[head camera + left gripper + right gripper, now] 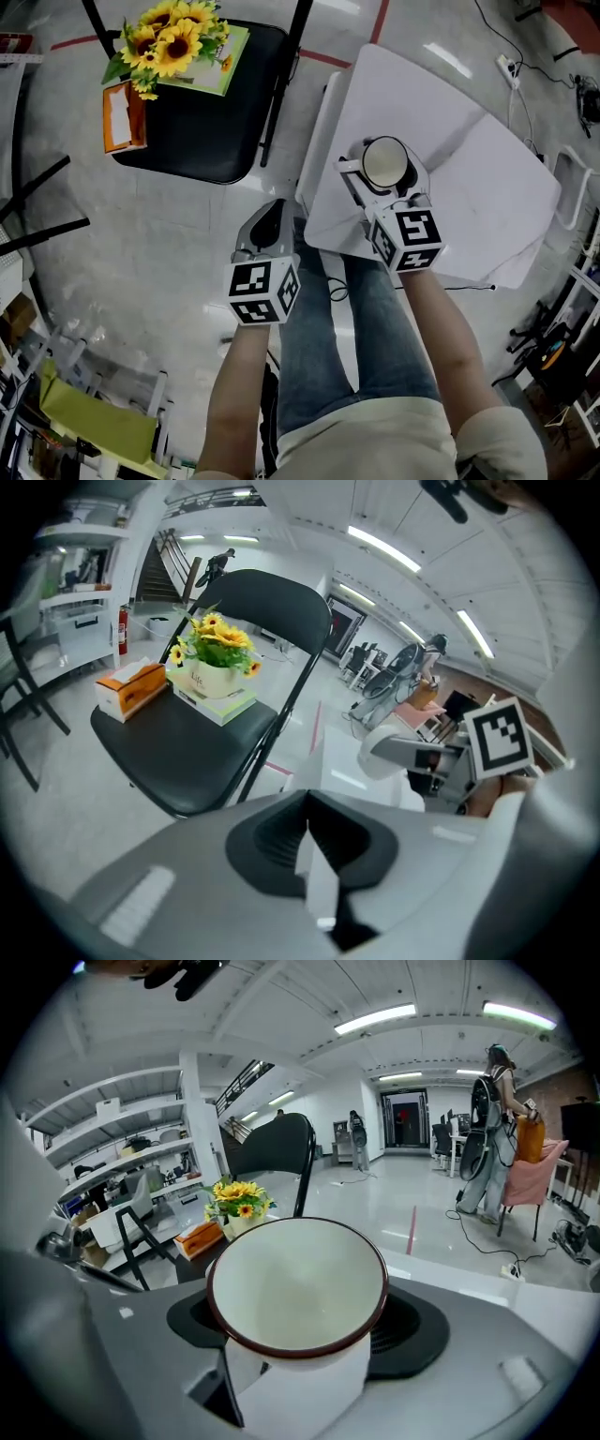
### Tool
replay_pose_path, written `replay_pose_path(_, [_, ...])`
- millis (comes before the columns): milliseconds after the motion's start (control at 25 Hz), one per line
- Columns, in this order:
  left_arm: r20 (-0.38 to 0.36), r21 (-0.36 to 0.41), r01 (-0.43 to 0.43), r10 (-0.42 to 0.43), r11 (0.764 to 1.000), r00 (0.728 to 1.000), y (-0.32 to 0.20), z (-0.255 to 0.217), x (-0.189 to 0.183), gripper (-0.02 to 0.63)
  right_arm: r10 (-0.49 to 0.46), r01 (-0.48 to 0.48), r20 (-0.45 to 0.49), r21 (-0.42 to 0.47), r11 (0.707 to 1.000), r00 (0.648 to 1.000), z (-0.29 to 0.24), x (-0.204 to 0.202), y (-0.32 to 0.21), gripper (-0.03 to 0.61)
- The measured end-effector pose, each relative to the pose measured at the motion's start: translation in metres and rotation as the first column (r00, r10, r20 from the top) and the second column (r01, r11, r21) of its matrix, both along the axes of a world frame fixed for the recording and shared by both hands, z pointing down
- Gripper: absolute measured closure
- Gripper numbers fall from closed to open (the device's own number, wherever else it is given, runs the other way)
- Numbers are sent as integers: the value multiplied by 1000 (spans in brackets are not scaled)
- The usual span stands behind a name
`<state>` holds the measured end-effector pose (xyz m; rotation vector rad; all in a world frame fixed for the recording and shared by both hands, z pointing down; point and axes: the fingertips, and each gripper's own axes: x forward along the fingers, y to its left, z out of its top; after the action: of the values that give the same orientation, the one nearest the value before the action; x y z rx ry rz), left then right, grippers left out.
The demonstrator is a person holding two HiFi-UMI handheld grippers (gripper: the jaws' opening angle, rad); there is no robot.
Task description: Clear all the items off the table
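A white enamel cup [384, 161] with a dark red rim is held upright in my right gripper [382, 176], above the near left part of the white table [478, 169]. In the right gripper view the cup [298, 1283] fills the space between the jaws, which are shut on its sides. My left gripper [271, 216] hangs over the floor just left of the table's edge, with the jaws shut [312, 850] and nothing in them. From the left gripper view the cup [382, 752] shows to the right.
A black folding chair [202, 122] stands on the floor at the far left. It carries a pot of sunflowers [173, 37] on a book [211, 70] and an orange tissue box [122, 114]. Shelving stands at the room's left side [112, 1176]. People stand far off.
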<state>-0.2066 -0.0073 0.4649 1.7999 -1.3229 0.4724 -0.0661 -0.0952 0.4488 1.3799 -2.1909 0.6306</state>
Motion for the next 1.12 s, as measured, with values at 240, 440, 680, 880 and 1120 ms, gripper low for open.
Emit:
replay_pose_path(240, [3,-1,53,-53,999,999,-2,8,-40,606,-83,83,2,-8,997,997,10,-54,-9,178])
replay_pose_path(440, [5,-8,96,-96,995,995,-2,14,-68,606,-145,145,6,-12,989,989,18,-96,-18,178])
replay_pose_path(680, [5,-20,138,-138,990,990,0,24,-95,606,-207,208,13,-15,978,978,29,-142,-30,178])
replay_pose_path(880, [4,-30,163,-163,986,987,-3,31,-114,606,-261,262,13,-17,965,965,39,-179,-41,178])
replay_pose_path(1120, [4,-40,195,-195,980,981,-10,42,-136,606,-310,311,11,-28,950,951,54,-218,-52,178])
